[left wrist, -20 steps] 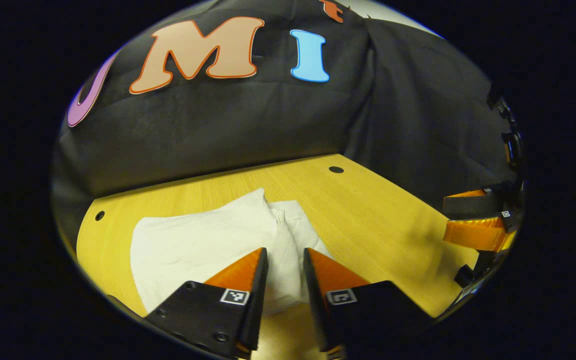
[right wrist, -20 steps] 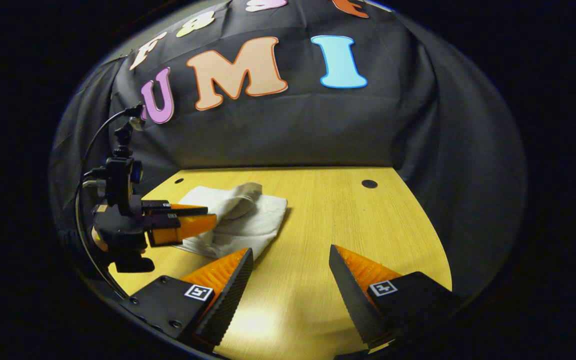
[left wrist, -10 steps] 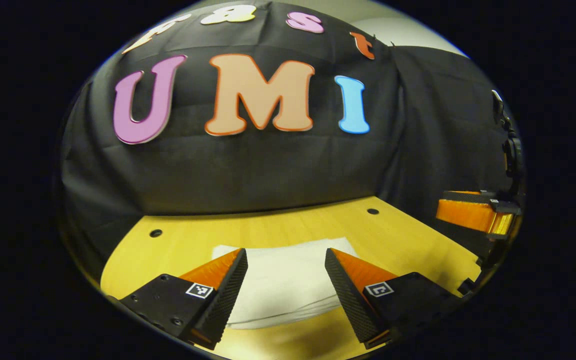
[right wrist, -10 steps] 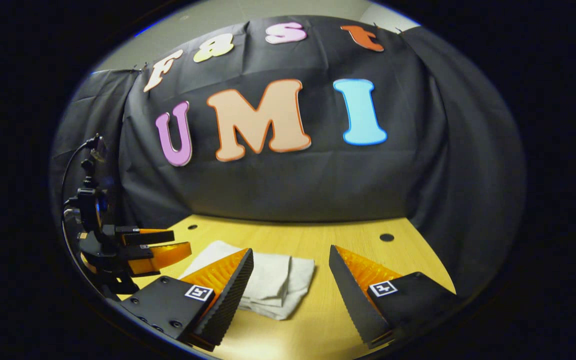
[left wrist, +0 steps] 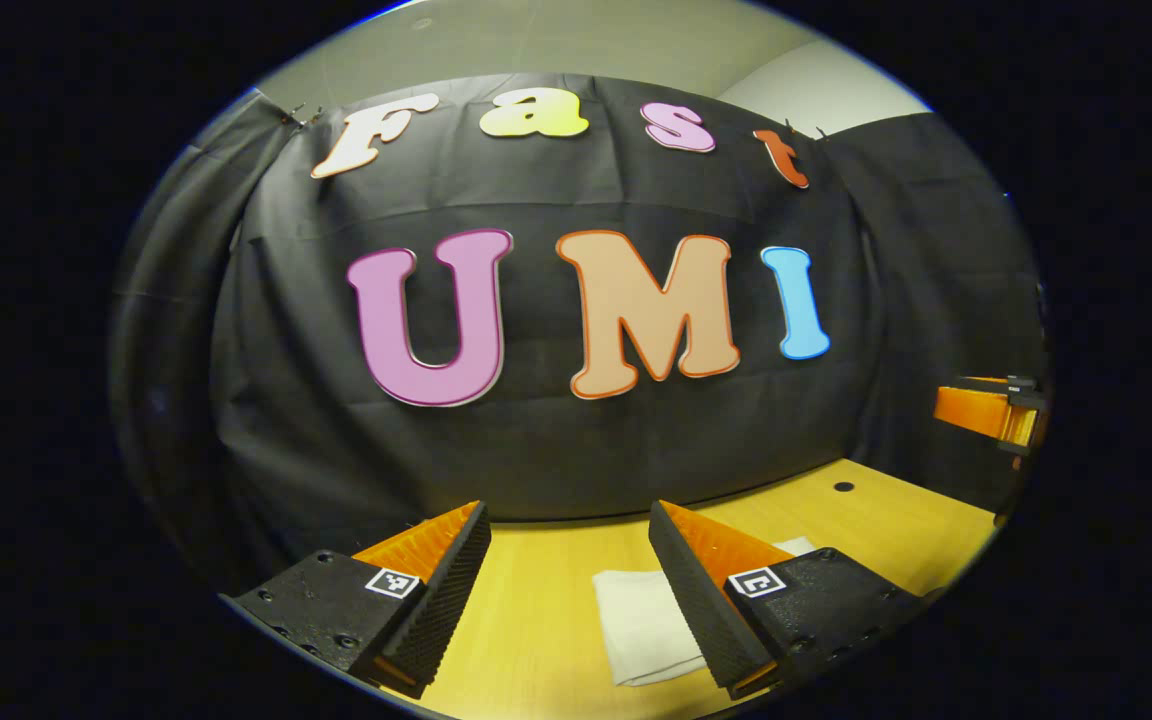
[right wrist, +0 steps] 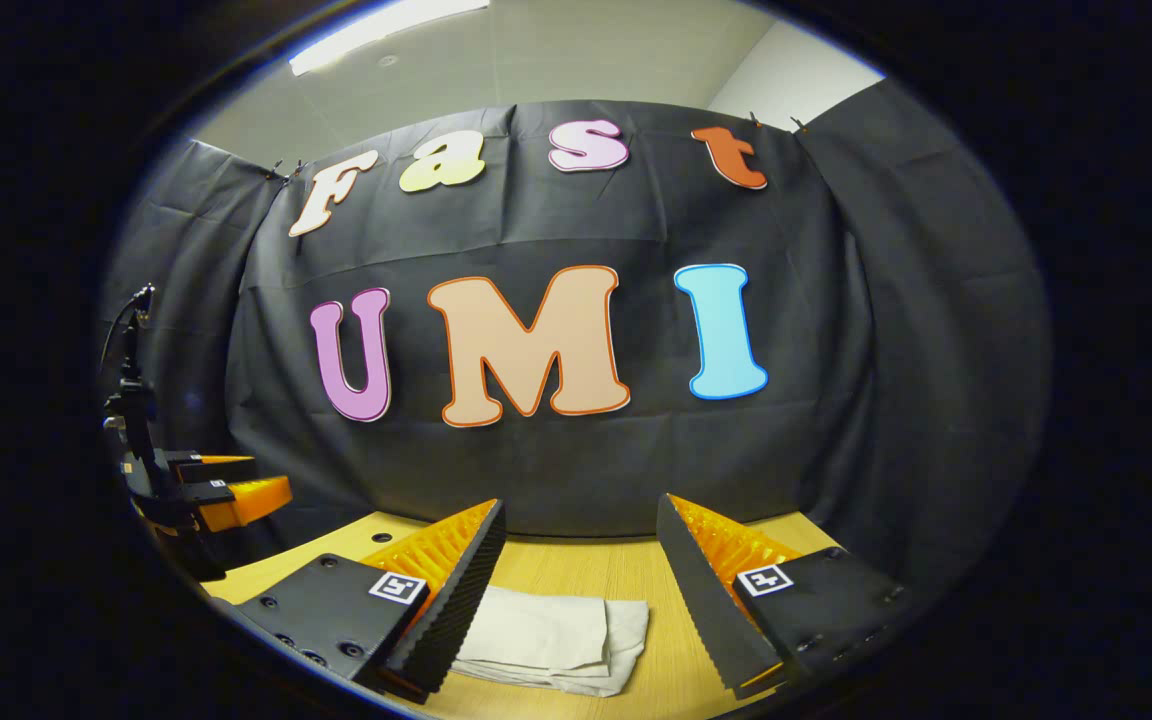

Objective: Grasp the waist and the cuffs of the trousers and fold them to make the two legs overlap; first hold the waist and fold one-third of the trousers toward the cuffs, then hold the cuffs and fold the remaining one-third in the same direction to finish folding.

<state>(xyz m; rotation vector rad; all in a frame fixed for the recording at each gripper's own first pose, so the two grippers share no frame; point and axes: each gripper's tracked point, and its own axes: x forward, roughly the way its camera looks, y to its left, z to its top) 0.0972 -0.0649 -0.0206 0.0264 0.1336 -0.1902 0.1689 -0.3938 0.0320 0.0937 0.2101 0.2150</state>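
Left gripper view had the left tongs (left wrist: pixel 568 560) spread wide and empty above the wooden counter (left wrist: pixel 536 620), with the folded white trousers (left wrist: pixel 641 625) lying flat, partly hidden behind one finger. The right tongs (left wrist: pixel 986 412) were cut off at the edge.

Right gripper view showed the right tongs (right wrist: pixel 581 565) likewise released, the trousers (right wrist: pixel 561 640) layered on the counter (right wrist: pixel 676 655) below them, and the left tongs (right wrist: pixel 236 490) well apart.

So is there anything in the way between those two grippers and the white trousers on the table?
Nothing visible. The folded trousers lie alone on the wooden table, just below the open right gripper and the open left gripper.
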